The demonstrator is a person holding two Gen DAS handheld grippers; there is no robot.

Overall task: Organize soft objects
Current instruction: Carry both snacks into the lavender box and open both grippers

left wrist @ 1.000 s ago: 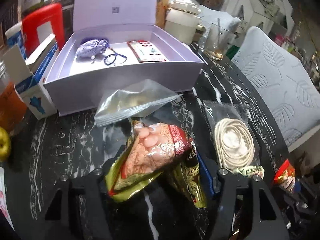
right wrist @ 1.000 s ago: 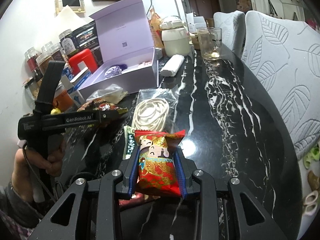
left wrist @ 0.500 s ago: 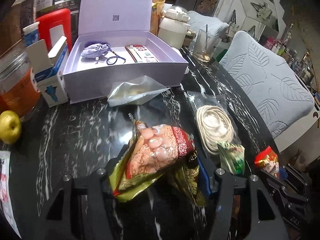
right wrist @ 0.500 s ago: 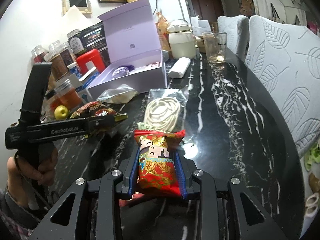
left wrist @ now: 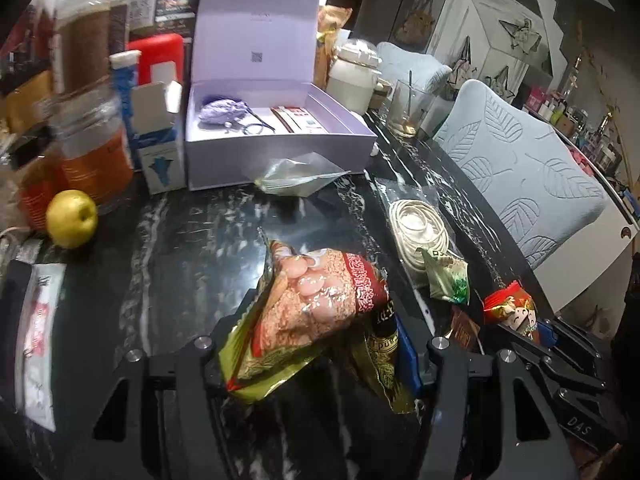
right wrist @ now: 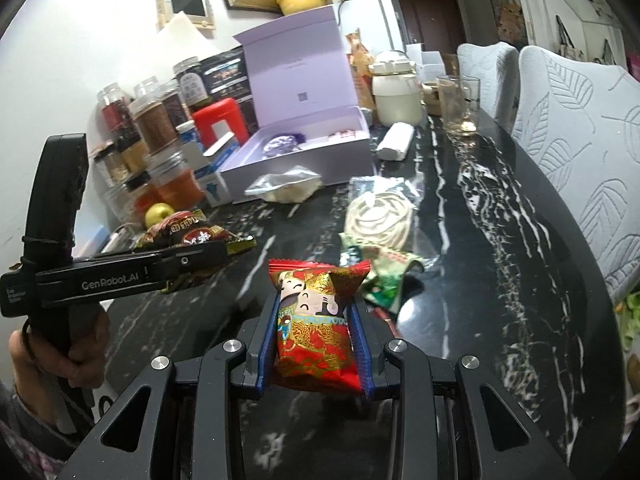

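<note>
L gripper (left wrist: 316,364) is clamped on a crumpled green/gold snack bag (left wrist: 316,312), R gripper (right wrist: 316,344) pinched tight on a small red cartoon snack packet (right wrist: 316,320); both packs held up off the black marble table (right wrist: 500,240), prob. for carrying to the open lilac box (left wrist: 280,152) farther back. Box already has a purple pouch (left wrist: 222,110) + a flat packet, so likely the drop spot. Coiled cord bag (left wrist: 418,226), green sachet (left wrist: 446,280) and clear zip bag (left wrist: 298,178) lie on the table btw grippers and box, unsorted.
</note>
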